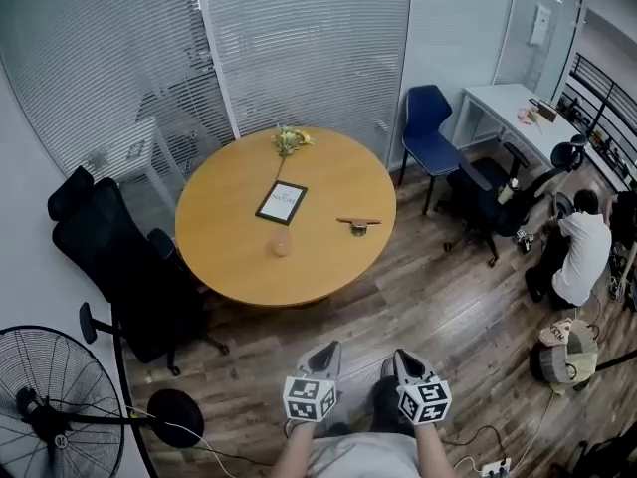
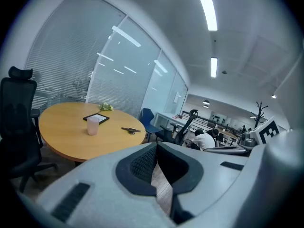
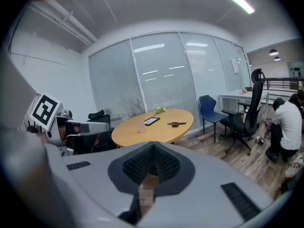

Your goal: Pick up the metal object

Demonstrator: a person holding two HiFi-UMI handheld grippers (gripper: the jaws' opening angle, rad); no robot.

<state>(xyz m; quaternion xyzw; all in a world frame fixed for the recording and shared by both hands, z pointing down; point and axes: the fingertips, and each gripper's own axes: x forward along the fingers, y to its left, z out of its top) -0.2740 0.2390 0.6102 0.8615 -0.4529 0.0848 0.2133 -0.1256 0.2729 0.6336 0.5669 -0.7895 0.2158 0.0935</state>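
Both grippers are hanging low over the wood floor, nowhere near the table. The left gripper (image 2: 156,145) has its jaws pinched together at the tips with nothing in them. The right gripper (image 3: 152,147) is clenched the same way and is empty too.

The metal object (image 1: 358,225) sits on the round wooden table (image 1: 229,267), well ahead of both grippers and roughly in line with the gap between them. In the left gripper view it shows a bit left of the jaw tips, and in the right gripper view a touch right of them.

A pink cup (image 1: 282,246) is also far ahead, off to the object's left, with a framed card (image 1: 282,202) beyond it. A blue chair (image 1: 428,127) stands way off to the right gripper's front-right.
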